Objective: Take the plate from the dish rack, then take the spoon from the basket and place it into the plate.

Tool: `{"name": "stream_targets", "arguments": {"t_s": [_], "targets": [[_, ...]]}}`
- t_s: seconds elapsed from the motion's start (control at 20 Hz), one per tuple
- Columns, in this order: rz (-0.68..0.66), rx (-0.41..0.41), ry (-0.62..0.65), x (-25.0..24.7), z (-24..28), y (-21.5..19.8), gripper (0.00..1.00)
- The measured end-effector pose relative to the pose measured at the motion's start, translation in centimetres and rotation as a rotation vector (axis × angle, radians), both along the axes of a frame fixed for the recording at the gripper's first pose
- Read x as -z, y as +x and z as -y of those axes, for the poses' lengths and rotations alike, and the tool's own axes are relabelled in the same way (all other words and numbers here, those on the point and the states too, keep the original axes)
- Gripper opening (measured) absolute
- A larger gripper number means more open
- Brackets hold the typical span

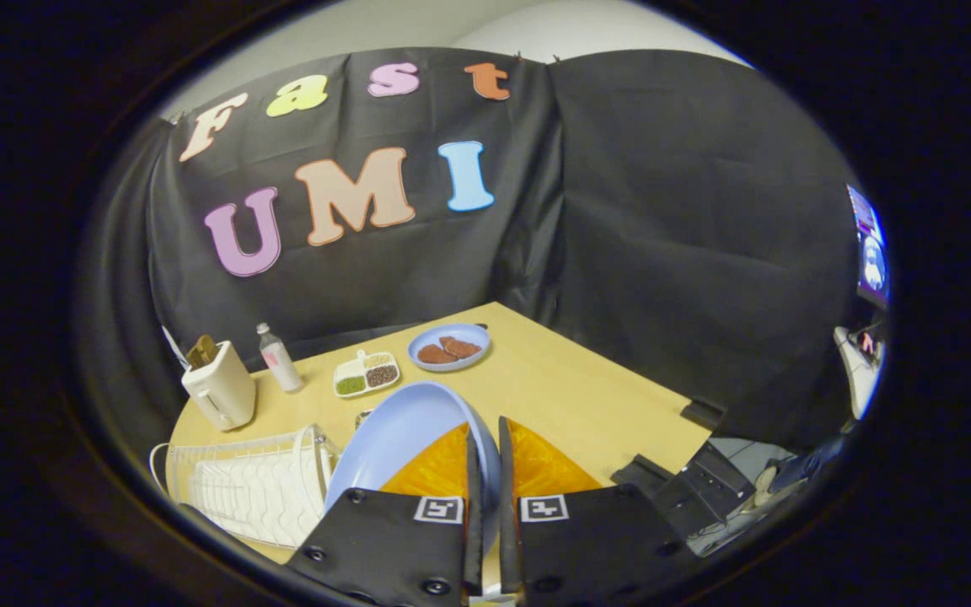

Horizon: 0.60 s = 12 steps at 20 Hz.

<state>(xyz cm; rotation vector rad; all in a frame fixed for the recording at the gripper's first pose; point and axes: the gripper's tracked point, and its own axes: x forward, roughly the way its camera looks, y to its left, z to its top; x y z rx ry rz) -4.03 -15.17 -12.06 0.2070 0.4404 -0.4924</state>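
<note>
Fingers (485, 438) were nearly closed, clamped on the rim of a light blue plate (405, 430), both pressing it edge-on; the plate was tilted up and its lower part was hidden behind the fingers. Landmark: white wire dish rack (249, 485) on the wooden bench (587, 396). The held plate sat just right of the rack, above the bench. The rack's near edge was cut off and its slots looked bare. Beyond the rack stood a white toaster (220, 388) with a slice poking out. Right of the toaster stood a small clear bottle (277, 358), its pink label too small to read. Further right of the rack was a divided tray (367, 373) with green and brown fillings, then a second blue plate (449, 346) holding brown pieces, kind hard to tell. A small item just beyond the held plate was mostly hidden. No spoon or basket could be made out. Square black-and-white markers were on the finger mounts.
</note>
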Motion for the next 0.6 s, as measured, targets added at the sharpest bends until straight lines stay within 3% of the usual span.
{"name": "stream_targets", "arguments": {"t_s": [0.4,0.6], "targets": [[0.071,0.01,0.219,3.7,0.6,-2.0,0.11],[0.079,0.059,0.318,5.7,1.9,-3.9,0.11]]}}
